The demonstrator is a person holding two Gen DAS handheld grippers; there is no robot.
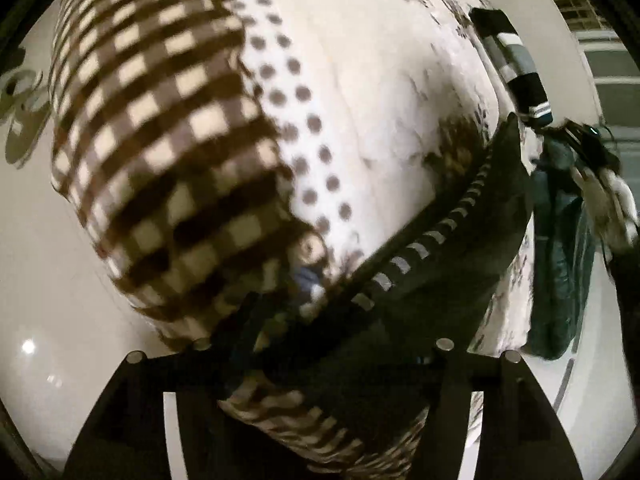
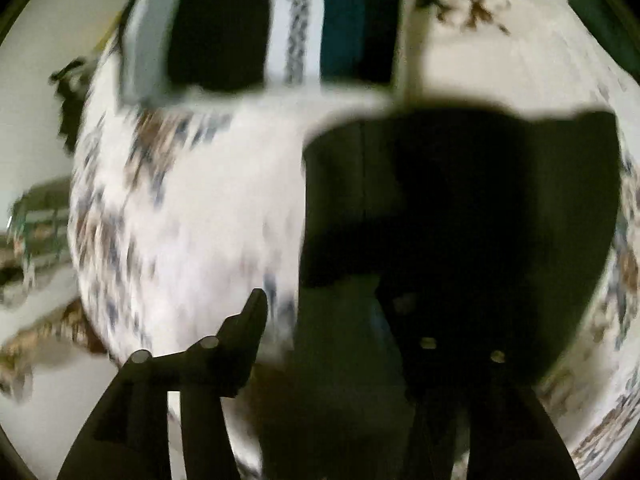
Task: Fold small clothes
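A black garment [image 1: 432, 280] with a row of pale dashes along one edge lies slantwise on a white flowered cover [image 1: 392, 112]. My left gripper [image 1: 336, 320] stands over its lower end with the jaws apart. The black cloth runs between the fingers, and the right finger is lost against it. In the right wrist view the same black garment [image 2: 460, 208] fills the middle right. My right gripper [image 2: 328, 304] is open. Its left finger [image 2: 250, 320] shows against the white cover [image 2: 192, 220], while the other blends into the black cloth. I see no pad pressing on cloth.
A brown-and-cream checked cloth [image 1: 160, 132] and a white dotted cloth [image 1: 296, 120] lie to the left. A folded striped piece [image 1: 516, 64] sits at the far right, seen again as a striped piece [image 2: 296, 20]. A dark teal cloth [image 1: 560, 264] is beside it. The pale surface [image 1: 40, 272] surrounds everything.
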